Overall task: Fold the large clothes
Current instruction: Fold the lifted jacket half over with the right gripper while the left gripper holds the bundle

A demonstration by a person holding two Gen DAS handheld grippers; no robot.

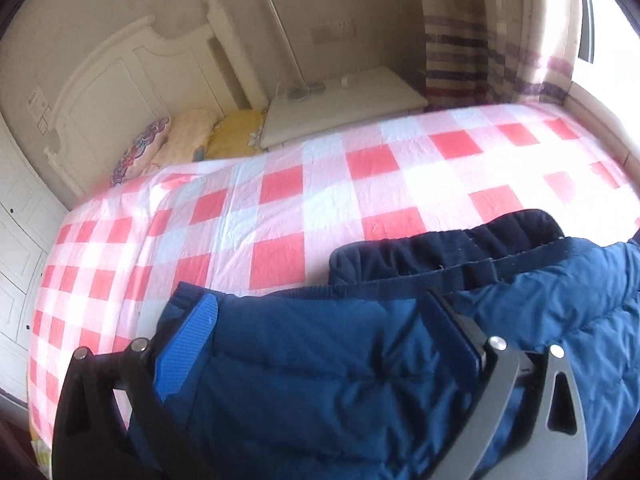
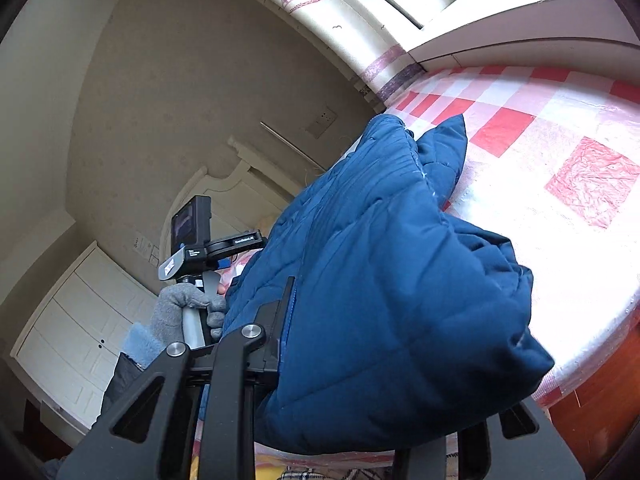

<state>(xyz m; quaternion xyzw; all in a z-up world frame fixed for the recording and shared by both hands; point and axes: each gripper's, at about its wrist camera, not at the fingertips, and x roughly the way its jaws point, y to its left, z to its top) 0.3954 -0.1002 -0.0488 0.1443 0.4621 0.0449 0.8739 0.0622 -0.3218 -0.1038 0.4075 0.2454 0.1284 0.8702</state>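
A puffy blue down jacket [image 1: 360, 360] with a dark navy collar [image 1: 440, 248] is bunched thick above the red-and-white checked bed [image 1: 280, 200]. My left gripper [image 1: 320, 320] clamps the bulk, its blue-padded fingers [image 1: 188, 344] held wide apart by the padding. In the right wrist view the jacket [image 2: 380, 260] is raised off the bed [image 2: 560, 140] and drapes over my right gripper [image 2: 384, 340]. One of its fingers [image 2: 280, 320] presses the fabric and the other is hidden under it. A gloved hand [image 2: 180, 312] holds the left gripper's handle beyond the jacket.
Pillows [image 1: 180, 140] lie by the white headboard [image 1: 120, 80], next to a white bedside table [image 1: 340, 104]. A striped curtain [image 1: 480, 52] and window are at the far side. White wardrobe doors [image 2: 80, 320] stand left, and wooden floor [image 2: 592, 420] shows beside the bed.
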